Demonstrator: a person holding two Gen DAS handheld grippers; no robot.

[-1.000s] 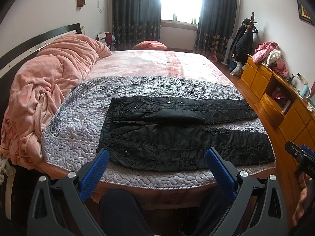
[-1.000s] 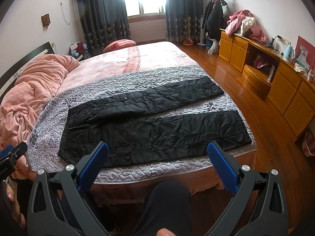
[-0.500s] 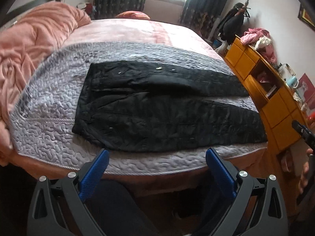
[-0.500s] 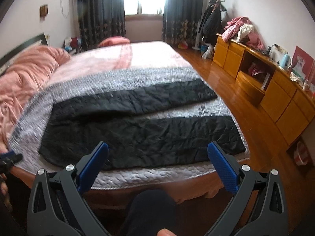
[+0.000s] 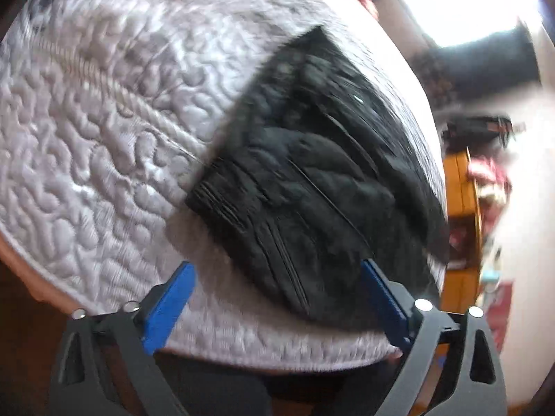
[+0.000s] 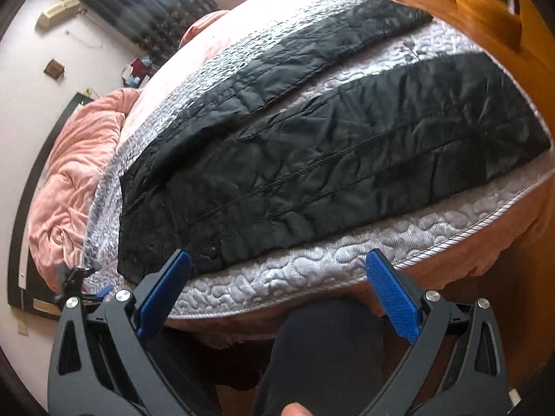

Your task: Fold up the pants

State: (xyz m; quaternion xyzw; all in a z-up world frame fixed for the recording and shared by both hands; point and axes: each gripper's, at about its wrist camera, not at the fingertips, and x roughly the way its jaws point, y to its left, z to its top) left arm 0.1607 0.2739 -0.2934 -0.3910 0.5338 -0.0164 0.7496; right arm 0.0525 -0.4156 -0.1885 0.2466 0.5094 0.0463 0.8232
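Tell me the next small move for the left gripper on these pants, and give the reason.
Probably ease the left gripper down onto the near corner of the black pants at the waistband and finish closing there. Its jaws are closing with nothing pinched yet; the pants lie flat and unfolded on the grey quilt, both legs spread apart, and the right gripper hangs open, short of the cloth.

No readable text, label, brand or number anywhere — both views show only blurred, unmarked surfaces.
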